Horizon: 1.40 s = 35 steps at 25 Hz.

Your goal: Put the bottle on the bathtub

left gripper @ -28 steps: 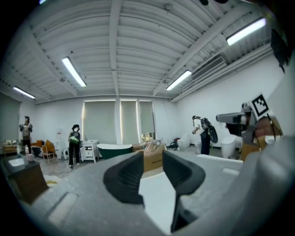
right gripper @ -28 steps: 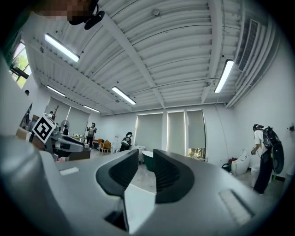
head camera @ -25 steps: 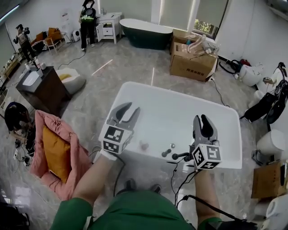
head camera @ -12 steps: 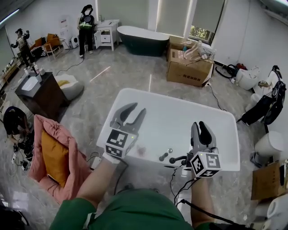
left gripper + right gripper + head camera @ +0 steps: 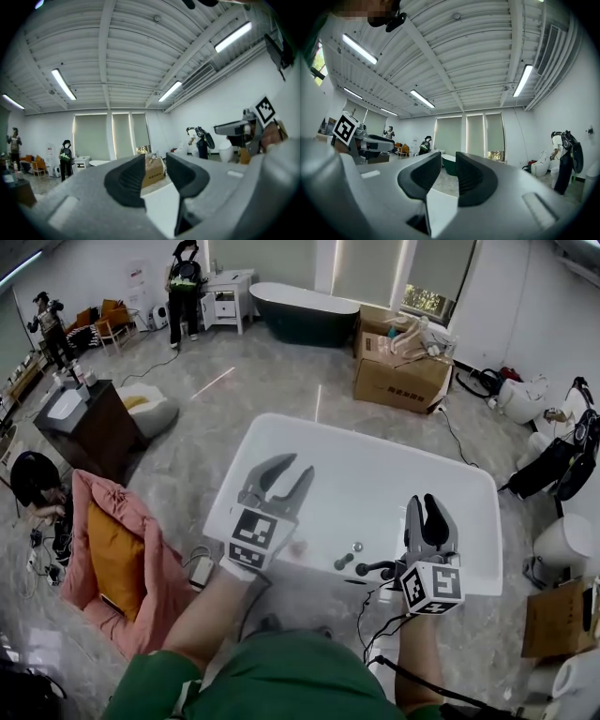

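No bottle shows clearly in any view. The white bathtub (image 5: 375, 474) lies right below me, with small metal taps (image 5: 346, 561) and a tiny pale pink object (image 5: 300, 546) on its near rim; that object is too small to identify. Over the near left part of the tub my left gripper (image 5: 286, 474) is held open, jaws spread wide and empty. My right gripper (image 5: 428, 512) hovers over the near right rim, open by a narrow gap with nothing in it. Both gripper views point up across the room.
A dark green bathtub (image 5: 305, 310) stands at the far wall, cardboard boxes (image 5: 398, 371) to its right. A pink armchair (image 5: 112, 559) and dark cabinet (image 5: 84, 423) are on the left. White toilets (image 5: 567, 540) stand on the right. Two people (image 5: 185, 277) stand far back.
The left gripper has drifted slightly right over the tub and its jaws look a little wider. The right gripper has barely moved.
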Tool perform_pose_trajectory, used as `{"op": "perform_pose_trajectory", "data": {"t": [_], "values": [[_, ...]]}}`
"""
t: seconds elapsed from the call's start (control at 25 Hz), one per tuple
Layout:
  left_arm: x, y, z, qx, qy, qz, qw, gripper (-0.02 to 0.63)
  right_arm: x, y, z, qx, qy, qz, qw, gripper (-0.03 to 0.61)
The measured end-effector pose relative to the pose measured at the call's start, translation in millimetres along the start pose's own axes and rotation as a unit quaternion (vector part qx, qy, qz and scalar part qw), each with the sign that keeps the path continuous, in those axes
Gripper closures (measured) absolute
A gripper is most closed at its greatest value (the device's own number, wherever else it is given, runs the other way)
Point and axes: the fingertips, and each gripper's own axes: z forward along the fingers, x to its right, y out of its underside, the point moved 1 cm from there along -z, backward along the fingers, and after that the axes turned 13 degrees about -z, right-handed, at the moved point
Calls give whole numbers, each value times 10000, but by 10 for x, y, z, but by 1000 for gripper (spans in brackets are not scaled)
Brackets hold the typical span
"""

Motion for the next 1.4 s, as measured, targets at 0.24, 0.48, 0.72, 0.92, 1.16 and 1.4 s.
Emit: {"op": "perform_pose_trajectory", "data": {"t": [0.24,0.48,0.72,0.92,1.16,1.4], "values": [[-115,18,-55,17,-58,-50,10000,476,-42,28,80,14,1,50,10000,480],[-115,73,-47,-7,-165,-71,9998,476,5,50,88,41,-35,109,9999,480],[-121,87,-42,-50,-235,-142,9996,476,36,74,98,34,-129,199,9997,480],[-21,92,-23,-78,-313,-120,9994,476,121,71,59,110,-189,231,9995,480],[125,155,35,-121,-408,-97,9990,476,259,155,19,138,-268,292,9991,480],[294,188,85,-145,-514,-146,9985,476,392,253,-32,154,-405,381,9983,480]]}}
